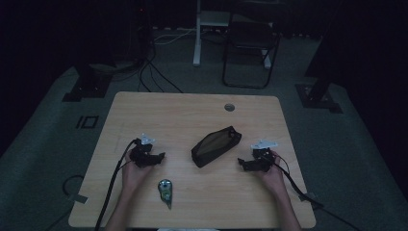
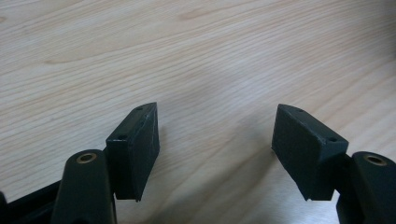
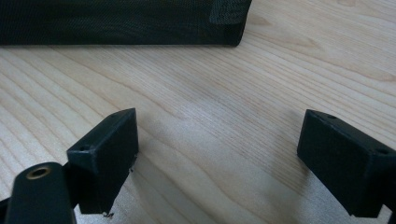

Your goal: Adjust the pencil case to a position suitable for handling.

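The black mesh pouch lies slantwise at the middle of the wooden worktop, just beyond the right claw, whose jaws stand spread with nothing between them. The left claw is also spread and empty, over bare wood. The work in hand looks like a reach for the pouch — best taken by sliding the right claw in level, closing on the near end or its edge, not the slack mesh middle. Count: one pouch, one small tape dispenser near the front edge — well apart from the pouch — and two claws.
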